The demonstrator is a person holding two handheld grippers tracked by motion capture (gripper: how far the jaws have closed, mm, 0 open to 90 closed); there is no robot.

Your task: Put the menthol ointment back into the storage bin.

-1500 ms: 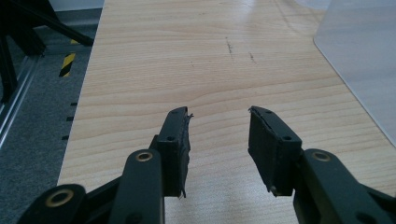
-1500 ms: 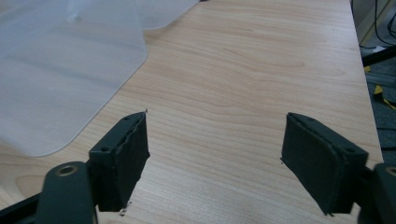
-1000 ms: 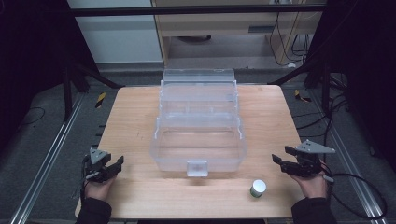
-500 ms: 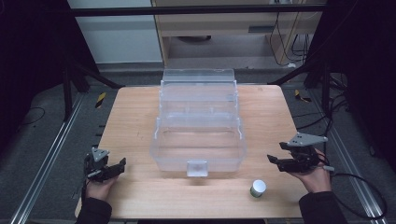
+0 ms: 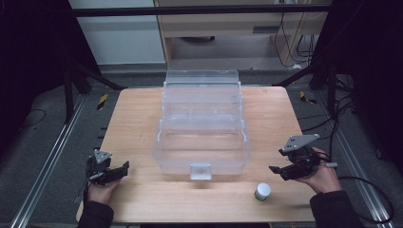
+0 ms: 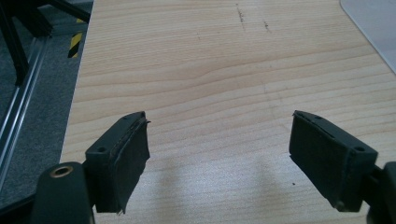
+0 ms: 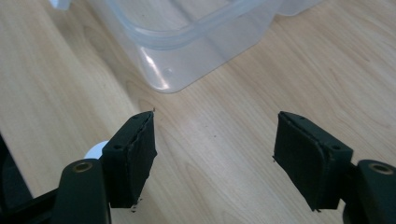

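High view puts your right gripper (image 5: 285, 169) near the right edge of the table (image 5: 142, 118), its jaws apart with nothing between them; they have just been opening. The small white-capped bottle (image 5: 262, 191) stands upright on the wood just in front of and below that gripper, near the table's front edge and apart from the clear plastic box (image 5: 202, 142) that sits open in the middle. Your left gripper (image 5: 114, 172) rests at the table's front left corner, its jaws also spread wide and empty, having just been opening too.

Right gripper view looks along the jaws at a rounded corner of the box (image 7: 187, 60), with a sliver of the bottle's white cap (image 7: 95, 150) peeking out behind the left-hand jaw. So the bottle is off to the side of your line, not between the pads (image 7: 140, 149).

What could go wrong: if you close from this heading you would likely catch air or clip the cap and tip the bottle, which could roll off the nearby front edge. Swinging in fast could also knock the box's corner. Line up on the bottle first.

No brand, label or writing can be read on the bottle or the box.
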